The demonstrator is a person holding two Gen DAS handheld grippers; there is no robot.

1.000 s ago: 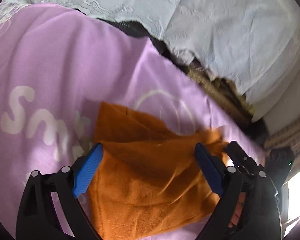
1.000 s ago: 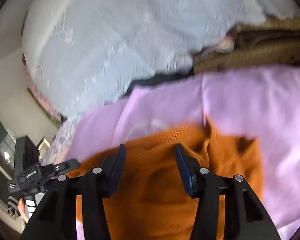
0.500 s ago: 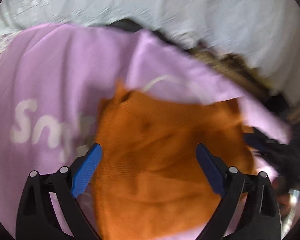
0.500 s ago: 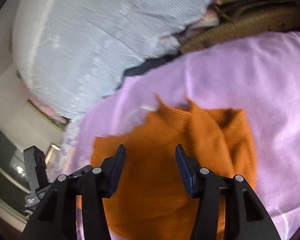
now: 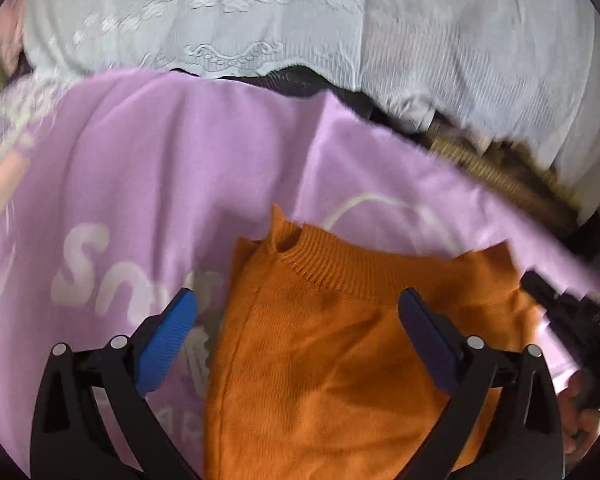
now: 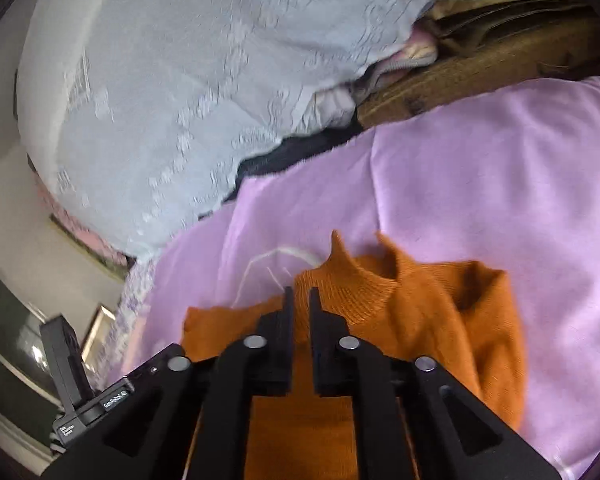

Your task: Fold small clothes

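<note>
An orange knit garment [image 5: 319, 360] lies on a lilac blanket [image 5: 160, 160], its ribbed edge turned away from me. My left gripper [image 5: 296, 300] hovers over it, blue pads spread wide and still opening, touching no cloth. In the right wrist view the same garment [image 6: 419, 312] spreads to the right. My right gripper [image 6: 300, 294] is at its ribbed edge with the jaws closing to a narrow slit, orange knit pinched between them. The right gripper's dark body [image 5: 559, 304] shows at the right edge of the left wrist view.
The lilac blanket [image 6: 479, 180] bears white lettering. Behind it lies a pale lace-patterned cover [image 5: 300, 20], [image 6: 180, 80], with a brown woven surface [image 6: 479, 68] beside it. A black device [image 6: 68, 360] stands at lower left. A hand [image 5: 579, 412] shows at the right edge.
The right jaws have gone from half spread to almost together on the ribbed edge. The garment, loose and rumpled a second ago, now lies flatter. The left gripper has tilted down over it.
</note>
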